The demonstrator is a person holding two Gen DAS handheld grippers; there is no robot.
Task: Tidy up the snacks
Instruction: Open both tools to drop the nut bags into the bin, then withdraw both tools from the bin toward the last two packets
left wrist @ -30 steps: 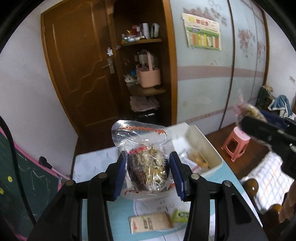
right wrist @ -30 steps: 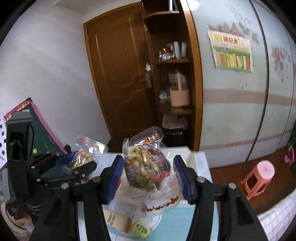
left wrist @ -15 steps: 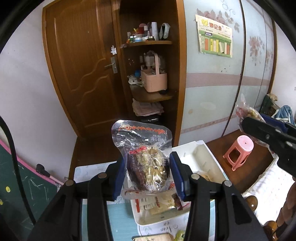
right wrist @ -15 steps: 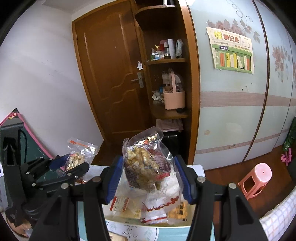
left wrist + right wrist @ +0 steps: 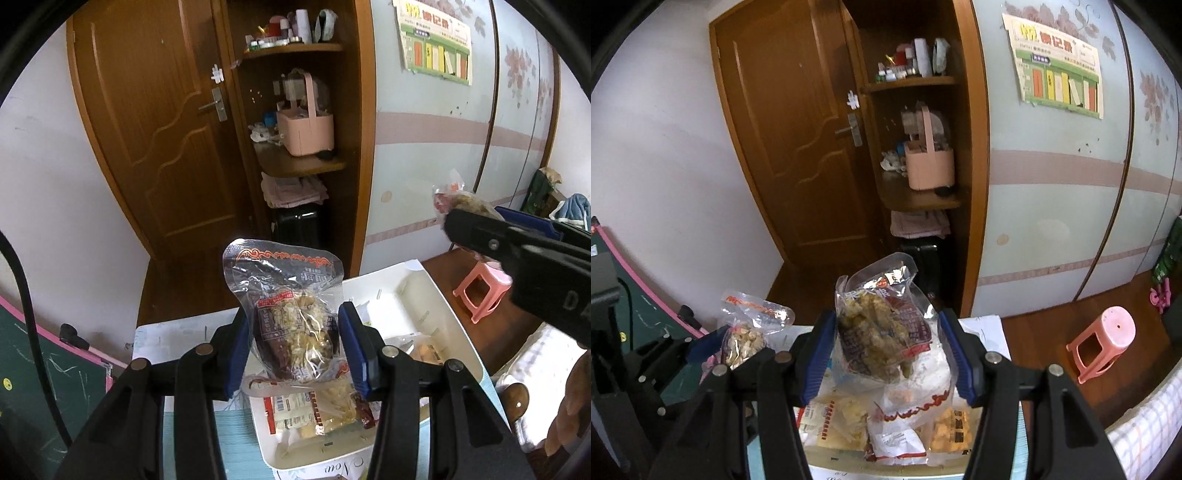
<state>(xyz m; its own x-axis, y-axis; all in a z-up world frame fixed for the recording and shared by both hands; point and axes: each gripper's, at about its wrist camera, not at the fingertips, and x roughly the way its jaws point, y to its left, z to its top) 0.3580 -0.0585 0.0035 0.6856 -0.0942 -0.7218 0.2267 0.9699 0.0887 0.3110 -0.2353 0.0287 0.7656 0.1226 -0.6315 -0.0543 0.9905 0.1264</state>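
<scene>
Now | left gripper [image 5: 293, 341] jaws pinch nut packet [image 5: 291, 314] | right gripper [image 5: 886, 349] jaws pinch walnut packet [image 5: 881, 332] | tray [image 5: 458, 332] contents half-hidden

left hand-held gripper [image 5: 293, 345]: clamped, raised | right hand-held gripper [image 5: 886, 349]: clamped, raised

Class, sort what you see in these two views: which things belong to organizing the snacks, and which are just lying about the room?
Belongs to the job:
left gripper, shut on a snack bag
right gripper, shut on a second snack bag
white tray with snack packets in it

Just lying about:
pink stool
pink basket
wall poster
door
</scene>
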